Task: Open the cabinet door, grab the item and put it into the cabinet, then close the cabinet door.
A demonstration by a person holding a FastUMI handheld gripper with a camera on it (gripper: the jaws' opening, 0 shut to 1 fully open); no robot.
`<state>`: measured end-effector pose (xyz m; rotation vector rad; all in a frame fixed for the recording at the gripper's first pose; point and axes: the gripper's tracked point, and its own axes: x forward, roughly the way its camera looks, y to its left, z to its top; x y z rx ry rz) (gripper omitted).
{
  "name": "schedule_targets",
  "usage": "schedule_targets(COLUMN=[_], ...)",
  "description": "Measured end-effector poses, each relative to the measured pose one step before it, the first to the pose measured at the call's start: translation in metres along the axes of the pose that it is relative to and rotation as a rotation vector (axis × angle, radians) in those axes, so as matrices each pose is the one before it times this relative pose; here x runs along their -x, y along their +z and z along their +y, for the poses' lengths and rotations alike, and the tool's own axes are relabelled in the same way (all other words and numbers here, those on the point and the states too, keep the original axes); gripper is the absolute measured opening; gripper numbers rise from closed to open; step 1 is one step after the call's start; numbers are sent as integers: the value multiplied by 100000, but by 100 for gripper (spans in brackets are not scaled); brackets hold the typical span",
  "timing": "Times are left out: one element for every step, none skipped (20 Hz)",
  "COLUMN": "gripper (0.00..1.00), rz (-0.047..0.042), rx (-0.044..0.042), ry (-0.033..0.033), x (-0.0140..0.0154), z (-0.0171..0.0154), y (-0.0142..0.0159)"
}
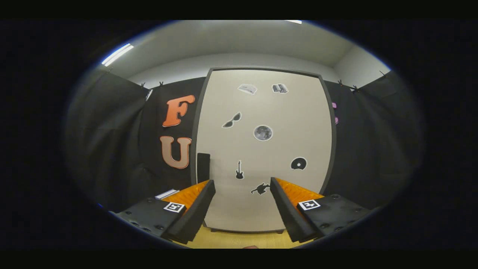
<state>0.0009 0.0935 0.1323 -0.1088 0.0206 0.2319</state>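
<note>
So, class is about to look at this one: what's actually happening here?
A person is holding a hand-held gripper up to a tall cream-white cabinet door dotted with small black-and-white stickers. The door is shut. The jaws stand open and grip nothing, facing the lower part of the door; a dark rectangular handle sits on the door just beyond one finger. Below lies a yellowish wooden surface.

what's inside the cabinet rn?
Cannot tell: the cabinet door is shut and covers the interior. On it: stickers and a dark handle by its edge. The tool is open, facing the door, holding nothing.
</note>
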Motion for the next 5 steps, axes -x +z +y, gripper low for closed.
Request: schedule_targets(gripper=[95, 95, 95, 95, 95], rz=[-441, -313, -117, 62, 565], rx=[178, 169, 440, 616, 441], ry=[-376, -404, -805, -728, -773], x=[1125, 898, 1003, 876, 836], z=[-208, -278, -324, -436, -360], y=[358, 207, 90, 17, -127])
